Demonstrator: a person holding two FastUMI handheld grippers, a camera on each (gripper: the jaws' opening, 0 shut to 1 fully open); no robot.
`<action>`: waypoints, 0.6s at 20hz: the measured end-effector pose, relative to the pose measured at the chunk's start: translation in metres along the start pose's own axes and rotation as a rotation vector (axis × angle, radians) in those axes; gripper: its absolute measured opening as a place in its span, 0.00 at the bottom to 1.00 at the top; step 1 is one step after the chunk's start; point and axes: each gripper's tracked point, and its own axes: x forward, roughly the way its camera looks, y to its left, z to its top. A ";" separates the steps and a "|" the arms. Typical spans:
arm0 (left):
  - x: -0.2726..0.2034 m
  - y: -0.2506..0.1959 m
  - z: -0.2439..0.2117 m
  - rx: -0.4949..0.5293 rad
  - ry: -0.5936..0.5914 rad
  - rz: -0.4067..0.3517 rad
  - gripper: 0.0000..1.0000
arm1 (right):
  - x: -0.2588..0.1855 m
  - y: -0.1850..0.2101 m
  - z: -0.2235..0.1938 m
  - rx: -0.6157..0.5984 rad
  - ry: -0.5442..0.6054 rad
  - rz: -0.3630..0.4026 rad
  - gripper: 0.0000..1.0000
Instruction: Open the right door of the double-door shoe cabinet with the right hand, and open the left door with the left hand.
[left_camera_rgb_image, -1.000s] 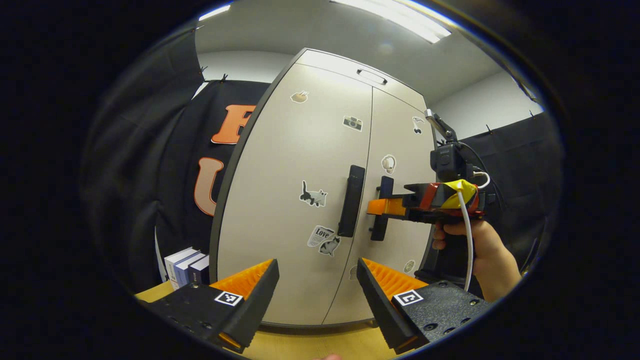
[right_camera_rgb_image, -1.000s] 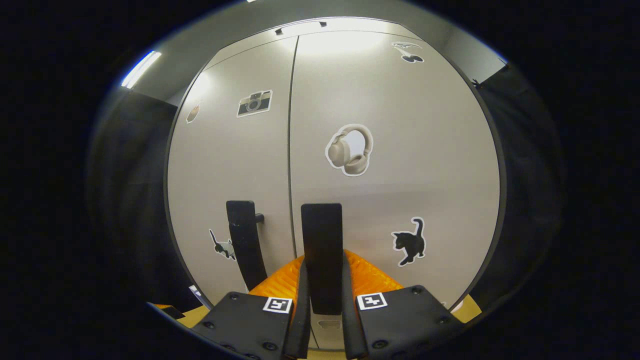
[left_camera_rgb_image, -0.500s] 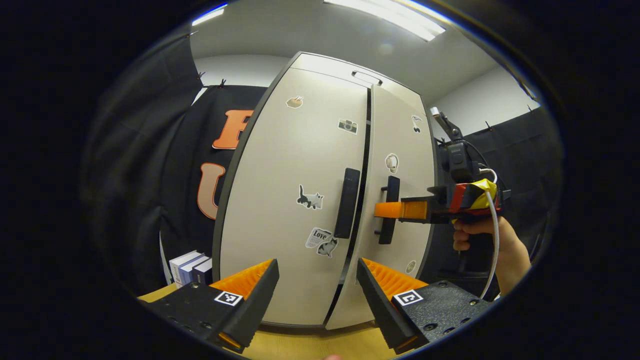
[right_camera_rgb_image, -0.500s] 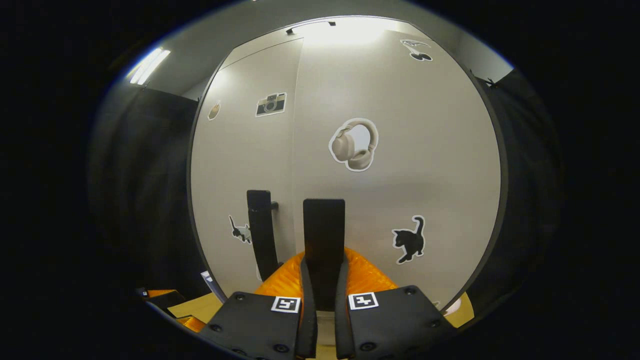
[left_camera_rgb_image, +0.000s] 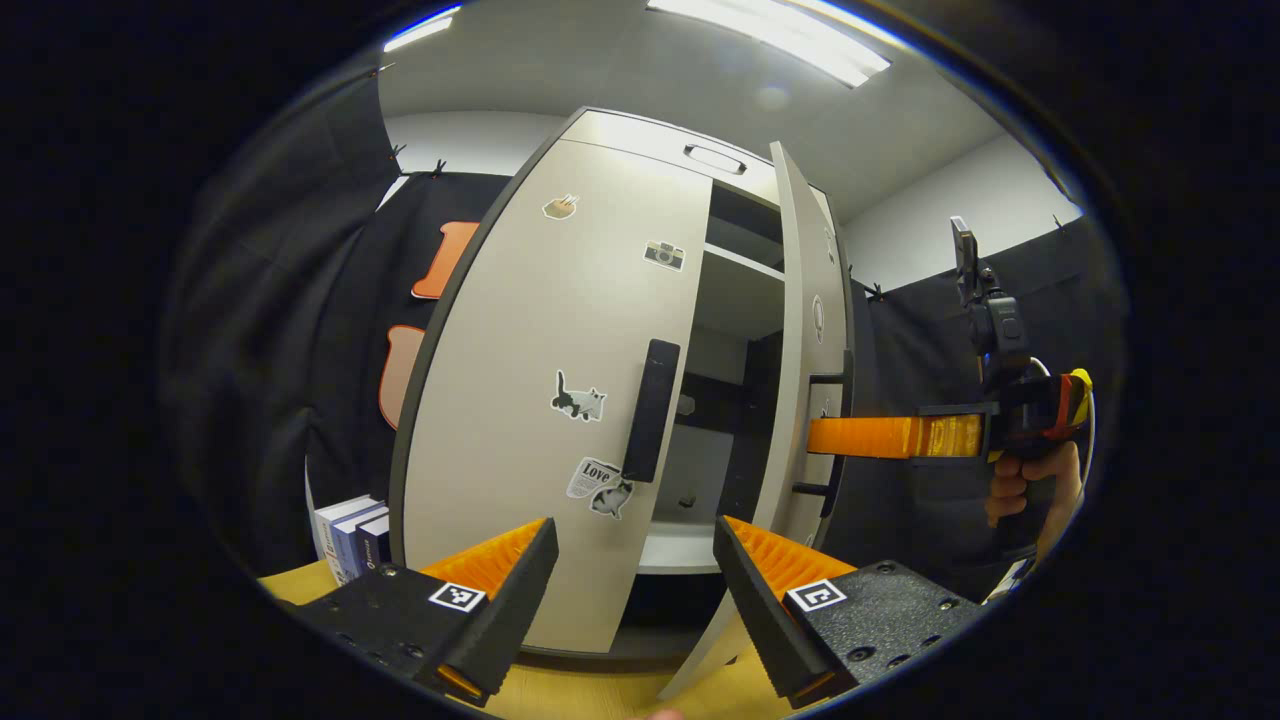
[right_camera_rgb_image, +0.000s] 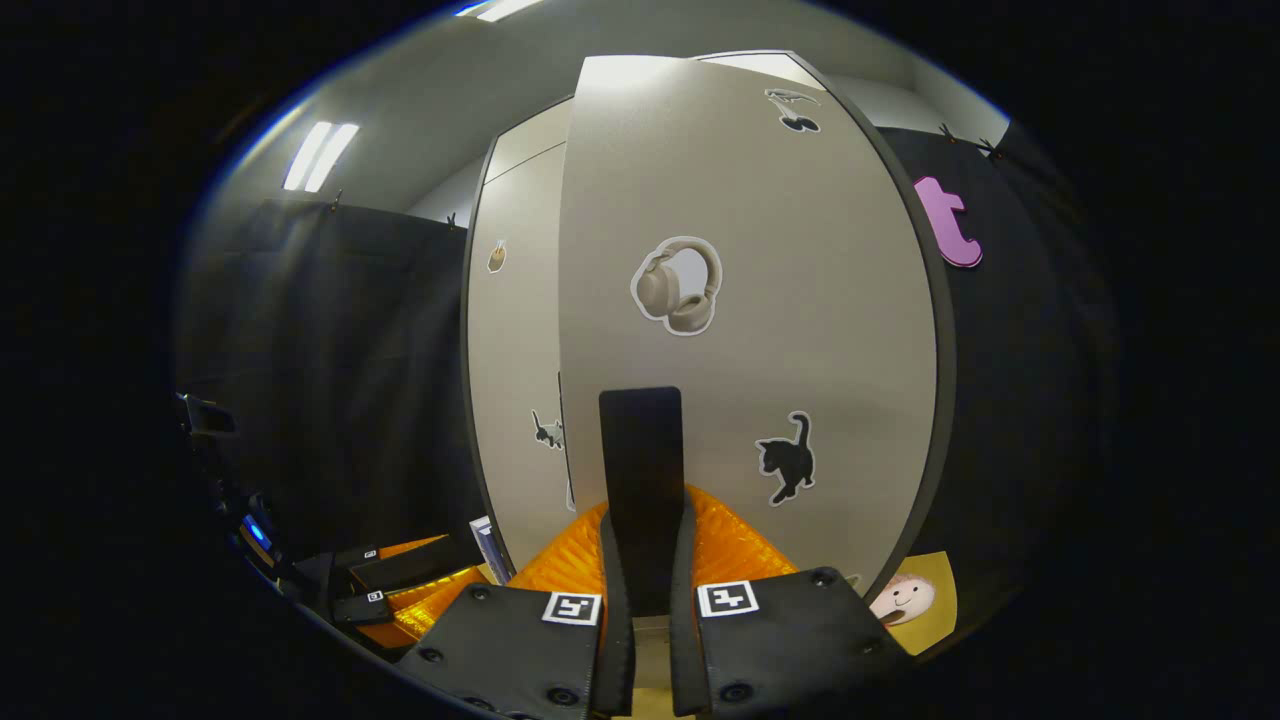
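While right door swings out on its clamped handle:
left handle: upright bar, dead ahead of left gripper, fingers apart
right handle: pinched in right gripper
right door: ajar
left door: shut

Surface: yellowish wood top, seen along the lower edge.
Shoe cabinet: stands upright on the surface.
Books: upright row on the surface, just beside the cabinet's left side.

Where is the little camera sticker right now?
In the left gripper view, the camera sticker sits high on the closed left door, near its right edge, above the black handle.
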 end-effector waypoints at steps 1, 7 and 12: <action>-0.001 -0.004 0.001 -0.001 -0.003 -0.001 0.94 | -0.006 -0.001 0.000 -0.007 0.010 0.016 0.22; 0.002 -0.007 0.006 0.011 -0.045 0.036 0.94 | -0.027 -0.010 -0.001 0.008 0.029 0.100 0.22; 0.017 -0.015 0.006 -0.003 -0.063 0.033 0.94 | -0.045 -0.023 0.002 0.012 0.038 0.083 0.22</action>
